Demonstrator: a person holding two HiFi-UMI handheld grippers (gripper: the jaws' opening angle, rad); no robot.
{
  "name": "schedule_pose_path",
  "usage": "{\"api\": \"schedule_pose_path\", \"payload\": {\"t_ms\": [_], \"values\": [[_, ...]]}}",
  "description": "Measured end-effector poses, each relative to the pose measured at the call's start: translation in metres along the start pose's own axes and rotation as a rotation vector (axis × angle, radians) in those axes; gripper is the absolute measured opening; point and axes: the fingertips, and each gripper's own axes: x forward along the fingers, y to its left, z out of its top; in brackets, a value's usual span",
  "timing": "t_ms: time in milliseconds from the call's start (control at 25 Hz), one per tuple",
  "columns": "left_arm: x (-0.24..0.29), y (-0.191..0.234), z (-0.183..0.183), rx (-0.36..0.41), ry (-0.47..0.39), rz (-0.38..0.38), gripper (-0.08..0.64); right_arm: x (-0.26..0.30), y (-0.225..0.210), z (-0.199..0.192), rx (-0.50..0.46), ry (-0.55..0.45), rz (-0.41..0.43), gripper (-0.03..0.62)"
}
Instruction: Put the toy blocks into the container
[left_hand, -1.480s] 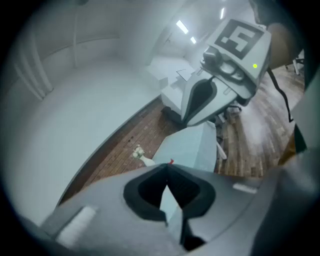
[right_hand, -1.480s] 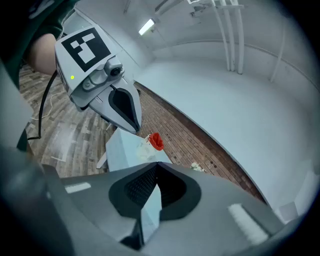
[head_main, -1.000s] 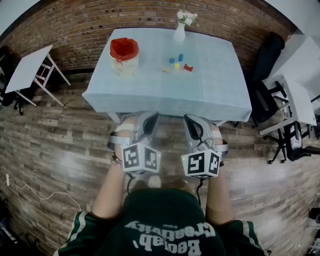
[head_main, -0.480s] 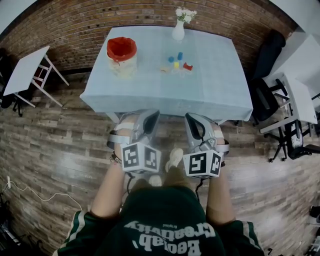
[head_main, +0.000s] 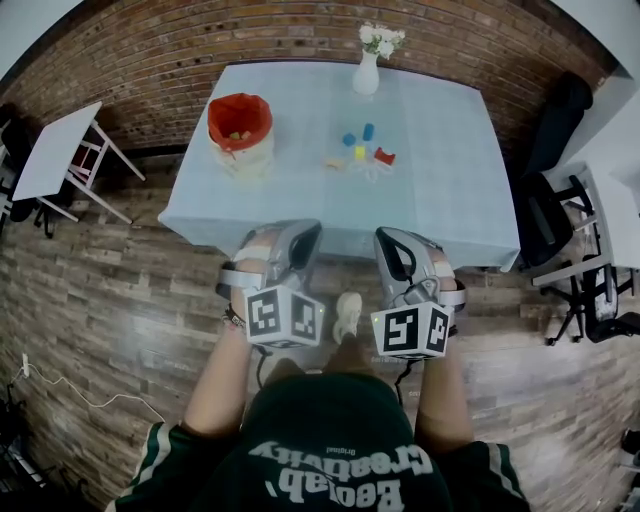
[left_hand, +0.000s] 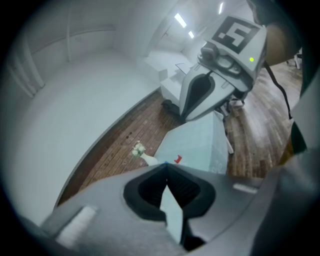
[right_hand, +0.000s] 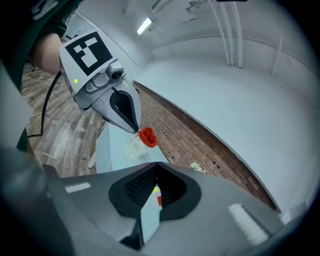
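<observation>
— Head view first: where do the toys sit?
— The small toy blocks (head_main: 360, 148), blue, yellow, red and tan, lie in a loose cluster on the pale-blue-clothed worktop (head_main: 440, 180), well ahead of both tools. The cluster strings out crosswise to the way the tools point. Each block is too small to tell its own long axis or facing.
— Which hand is nearer?
— The right tool (head_main: 386, 238), I'd judge. The cluster lies almost straight ahead of it, a touch to its left. The left tool (head_main: 306, 232) lines up better with the cream, red-lined container (head_main: 240, 125), which stands upright ahead and to its left, mouth upward. A white vase of flowers (head_main: 367, 70) stands beyond the blocks.
— Left gripper view?
— Its jaws meet at the tips, with nothing in them. A red block (left_hand: 177, 159) peeks just over the tips, far off.
— Right gripper view?
— The same: tips together, empty. A yellow block (right_hand: 156, 189) and the red one show through the hollow behind the tips, distant. The container sits off to the left.
— The coming move?
— Probably closing the distance, then opening the right tool.
</observation>
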Motion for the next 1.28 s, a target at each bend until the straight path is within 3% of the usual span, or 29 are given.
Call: {"api": "schedule_pose_path", "payload": {"t_ms": [680,1280], "values": [[0.229,0.099,0.001,-0.039,0.107,-0.001,0.002,0.185,-0.157,-0.085,-0.021,-0.065,0.089,0.006],[0.300,0.117,-0.009,-0.040,0.136,-0.051,0.002,0.250,-0.174,-0.115,0.030,-0.082,0.166,0.006]]}}
